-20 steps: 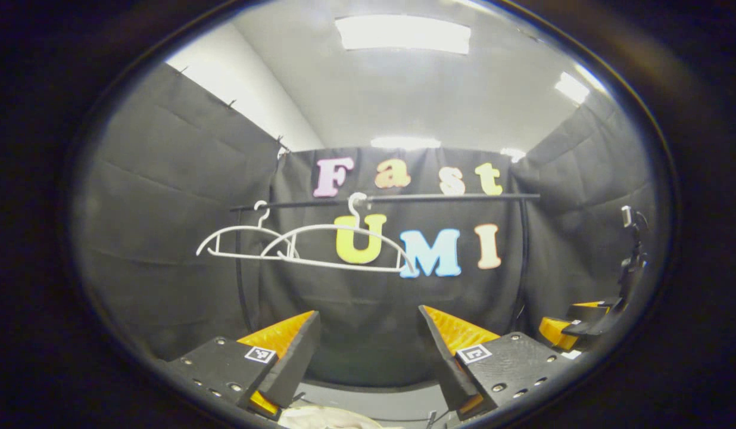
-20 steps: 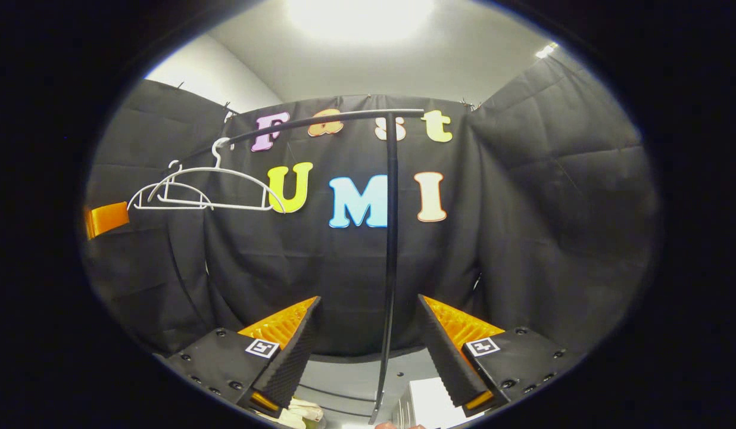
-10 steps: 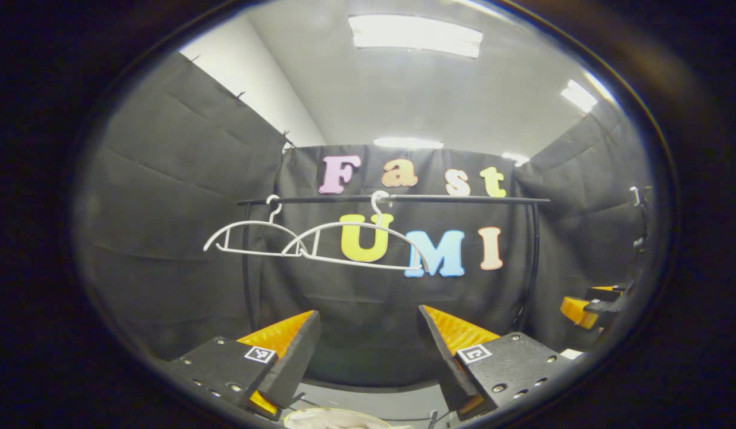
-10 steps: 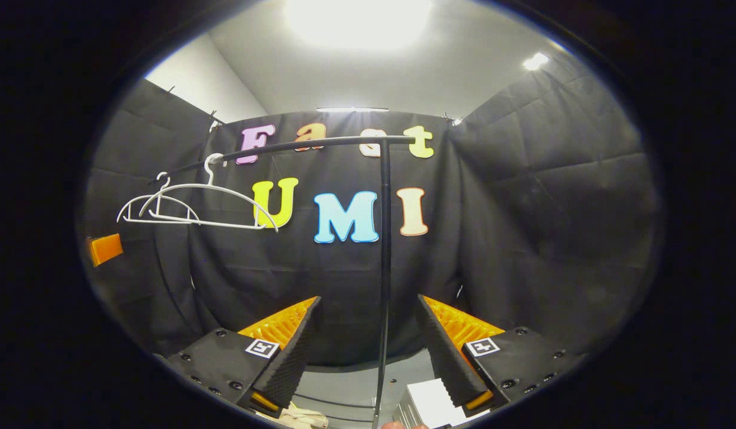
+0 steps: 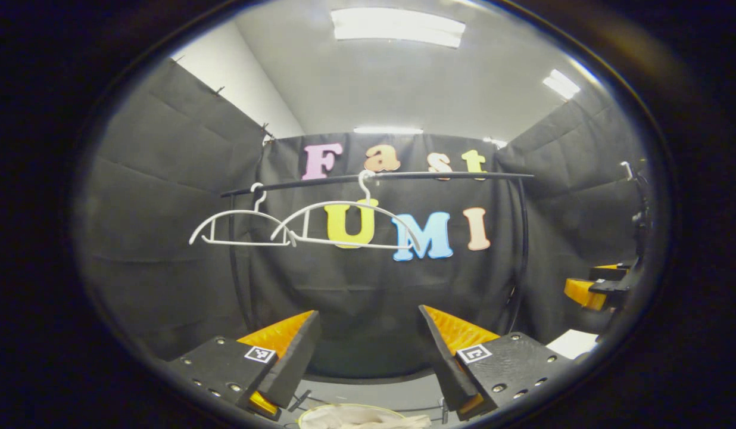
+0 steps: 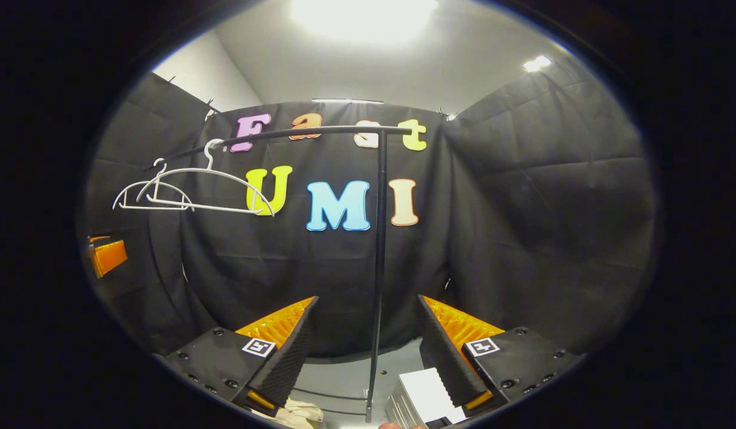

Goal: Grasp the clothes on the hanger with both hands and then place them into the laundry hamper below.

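Both hangers (image 5: pixel 296 223) hang bare at ten o'clock; pale clothes (image 5: pixel 362 417) now lie in the hamper (image 5: pixel 311 412) at six o'clock. Left gripper (image 5: pixel 368 351) and right gripper (image 6: pixel 365 351) jaws open, empty, drawn back; task looks done.

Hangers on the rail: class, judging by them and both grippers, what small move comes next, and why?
Probably none beyond lowering both grippers away: both hangers hang bare, pale cloth lies in the hamper below, and left gripper and right gripper are open.

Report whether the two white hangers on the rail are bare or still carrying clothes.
Bare. Both white hangers hang from the black rail as open wire outlines, the booth wall visible through them. Pale cloth lies low beneath the left gripper.
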The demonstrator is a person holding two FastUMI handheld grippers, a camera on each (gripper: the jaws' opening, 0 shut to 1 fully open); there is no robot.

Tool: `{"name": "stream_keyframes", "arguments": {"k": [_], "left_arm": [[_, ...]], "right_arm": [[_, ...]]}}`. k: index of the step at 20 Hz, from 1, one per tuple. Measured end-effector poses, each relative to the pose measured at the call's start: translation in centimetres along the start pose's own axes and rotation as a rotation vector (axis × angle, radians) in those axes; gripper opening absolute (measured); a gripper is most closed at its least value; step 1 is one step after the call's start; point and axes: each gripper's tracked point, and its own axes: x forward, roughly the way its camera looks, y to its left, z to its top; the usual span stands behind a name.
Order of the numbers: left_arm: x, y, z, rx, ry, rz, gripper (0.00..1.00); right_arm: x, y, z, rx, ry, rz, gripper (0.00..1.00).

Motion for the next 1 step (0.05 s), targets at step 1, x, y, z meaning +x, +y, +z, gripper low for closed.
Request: {"name": "stream_keyframes", "arguments": {"k": [1], "left_arm": [[0.15, 0.04, -0.42, 0.013, 0.013, 0.000, 0.93]], "right_arm": [[-0.05, 0.48, -0.04, -0.001, 0.005, 0.007, 1.00]]}}
